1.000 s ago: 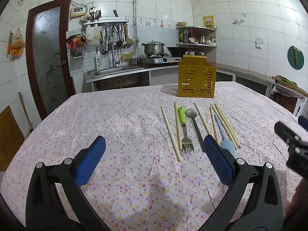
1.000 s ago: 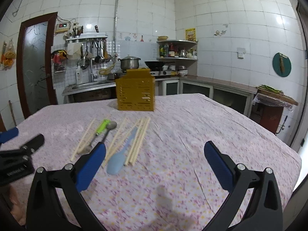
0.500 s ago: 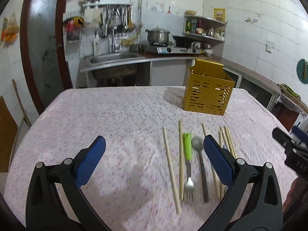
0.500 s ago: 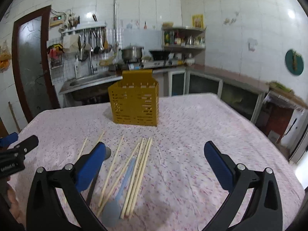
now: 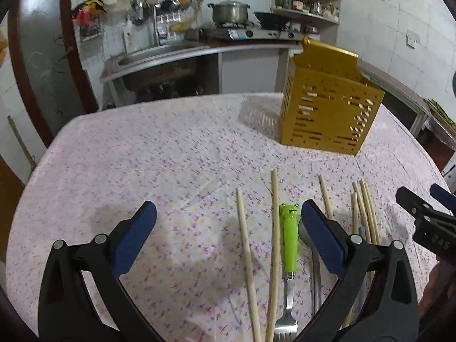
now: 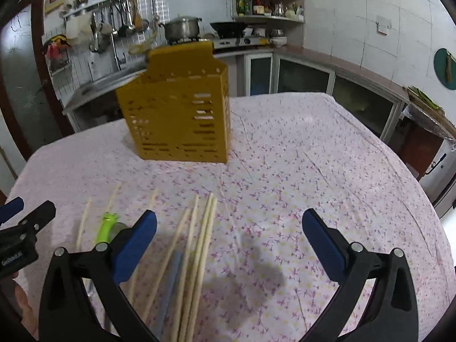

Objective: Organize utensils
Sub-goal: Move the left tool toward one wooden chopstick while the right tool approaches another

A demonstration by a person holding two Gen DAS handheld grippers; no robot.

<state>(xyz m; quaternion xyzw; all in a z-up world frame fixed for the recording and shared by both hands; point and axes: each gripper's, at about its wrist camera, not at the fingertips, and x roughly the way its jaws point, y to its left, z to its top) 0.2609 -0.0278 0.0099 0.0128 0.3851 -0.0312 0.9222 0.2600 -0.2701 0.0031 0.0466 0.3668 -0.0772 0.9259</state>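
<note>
A yellow slotted utensil holder [image 5: 327,105] stands upright on the floral tablecloth [image 5: 171,156]; it also shows in the right wrist view [image 6: 179,114]. Before it lie several wooden chopsticks [image 5: 248,256], a fork with a green frog handle [image 5: 289,245], a metal spoon [image 5: 315,270] and a blue spatula [image 6: 171,282]. My left gripper [image 5: 228,233] is open and empty above the leftmost chopsticks and the fork. My right gripper [image 6: 228,240] is open and empty, with a bundle of chopsticks [image 6: 199,250] under its left finger.
The table's far edge faces a kitchen counter with a sink [image 5: 159,54] and a stove with a pot [image 5: 230,11]. A dark door [image 5: 37,65] is at the left. The right gripper's body [image 5: 427,222] shows at the right of the left wrist view.
Both grippers have moved forward and lower toward the utensils and the yellow holder, which now look larger. Both stay open and empty.
</note>
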